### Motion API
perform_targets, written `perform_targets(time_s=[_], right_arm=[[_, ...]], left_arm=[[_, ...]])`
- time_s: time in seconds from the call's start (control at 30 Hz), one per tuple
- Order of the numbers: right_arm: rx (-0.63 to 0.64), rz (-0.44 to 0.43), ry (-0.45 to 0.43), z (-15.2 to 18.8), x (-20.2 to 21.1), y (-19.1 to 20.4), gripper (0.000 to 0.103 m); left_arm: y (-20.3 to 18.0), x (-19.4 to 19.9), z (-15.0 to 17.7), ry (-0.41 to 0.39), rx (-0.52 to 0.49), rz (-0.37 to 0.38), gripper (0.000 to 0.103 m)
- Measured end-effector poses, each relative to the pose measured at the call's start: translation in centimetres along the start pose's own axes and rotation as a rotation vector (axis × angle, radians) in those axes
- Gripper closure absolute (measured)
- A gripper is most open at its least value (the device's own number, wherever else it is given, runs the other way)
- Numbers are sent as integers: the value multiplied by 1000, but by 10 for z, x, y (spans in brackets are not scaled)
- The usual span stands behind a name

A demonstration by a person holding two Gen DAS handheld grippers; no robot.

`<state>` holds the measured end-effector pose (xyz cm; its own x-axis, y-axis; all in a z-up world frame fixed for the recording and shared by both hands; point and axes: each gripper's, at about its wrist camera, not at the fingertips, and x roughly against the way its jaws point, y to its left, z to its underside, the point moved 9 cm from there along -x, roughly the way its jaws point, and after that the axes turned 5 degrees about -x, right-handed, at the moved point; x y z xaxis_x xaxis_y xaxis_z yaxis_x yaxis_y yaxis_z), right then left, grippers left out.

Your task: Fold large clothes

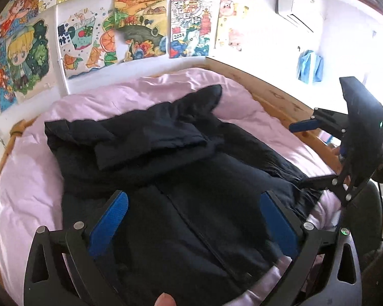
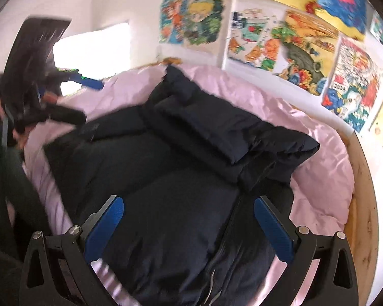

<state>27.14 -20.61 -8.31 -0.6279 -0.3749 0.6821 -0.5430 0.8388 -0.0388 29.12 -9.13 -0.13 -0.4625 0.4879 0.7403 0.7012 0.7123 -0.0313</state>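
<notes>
A large black padded jacket (image 1: pixel 191 158) lies front up on a pink duvet (image 1: pixel 28 178), its zip running toward me. One sleeve (image 1: pixel 150 140) is folded across the chest. My left gripper (image 1: pixel 194 196) hovers over the jacket's lower half, open, with nothing between its blue pads. My right gripper (image 1: pixel 301 153) shows at the right by the jacket's edge, also open. In the right wrist view the jacket (image 2: pixel 166 178) fills the middle, with the right gripper (image 2: pixel 189 201) open above it. The left gripper (image 2: pixel 86 99) is blurred at the upper left, its jaws apart.
A wooden bed frame (image 1: pixel 275 97) curves round the duvet and meets the wall. Colourful drawings (image 1: pixel 140 25) cover that wall. An air conditioner (image 1: pixel 291 7) and a hanging blue item (image 1: pixel 309 66) are at the right. A fingertip (image 1: pixel 166 301) shows at the bottom edge.
</notes>
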Motion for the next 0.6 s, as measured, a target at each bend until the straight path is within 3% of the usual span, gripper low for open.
perform_targets(time_s=[0.2, 0.3, 0.43, 0.6], right_arm=[[101, 2, 65, 44, 1, 33, 0], [124, 25, 84, 62, -6, 40, 0], [219, 92, 130, 93, -16, 47, 0], [335, 169, 187, 129, -33, 51, 0]], left_arm=[[-9, 6, 28, 3, 121, 7, 1], [-5, 7, 42, 4, 132, -87, 1], [-7, 0, 73, 73, 75, -234, 1], [-19, -13, 101, 132, -6, -274, 1]])
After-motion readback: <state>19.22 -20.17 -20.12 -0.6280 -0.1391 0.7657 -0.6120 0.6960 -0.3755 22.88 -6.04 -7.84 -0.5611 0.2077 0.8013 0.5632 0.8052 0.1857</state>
